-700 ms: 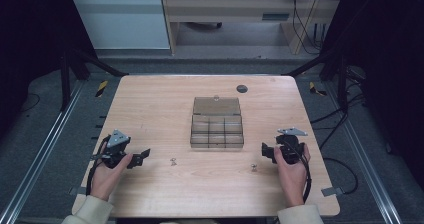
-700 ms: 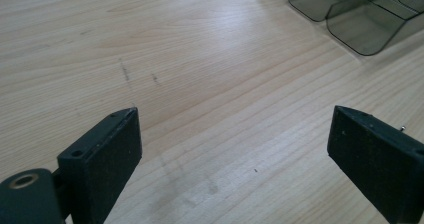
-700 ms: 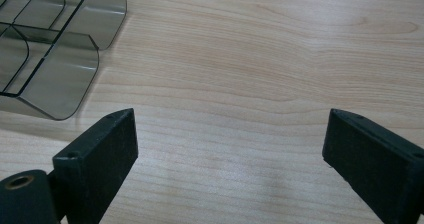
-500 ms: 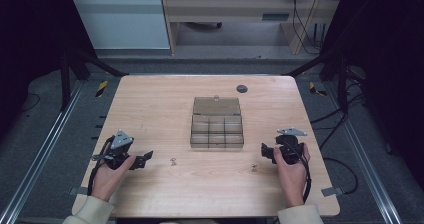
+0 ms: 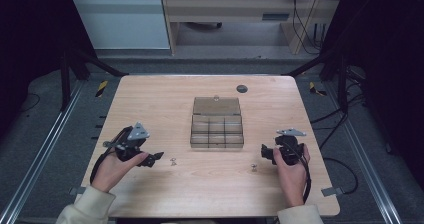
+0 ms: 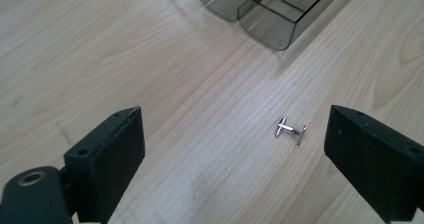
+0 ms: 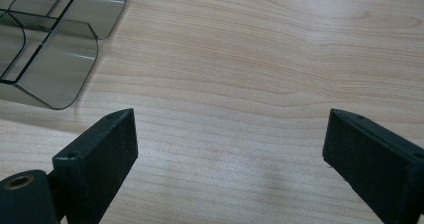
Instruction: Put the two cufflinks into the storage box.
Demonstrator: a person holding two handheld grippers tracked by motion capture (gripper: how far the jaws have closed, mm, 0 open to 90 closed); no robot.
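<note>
Now approach step: left tongs (image 6: 235, 149) gaping, cufflink (image 6: 289, 129) between jaws; next lower, pinch. Right tongs (image 7: 230, 159) gaping, empty.

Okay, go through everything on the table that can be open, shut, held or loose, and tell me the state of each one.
Left gripper: open, holding nothing.
Right gripper: open, holding nothing.
Compartment box: lid open, tipped back.
Left cufflink: loose on the table, ahead of the left gripper's fingers.
Right cufflink: loose on the table.
</note>
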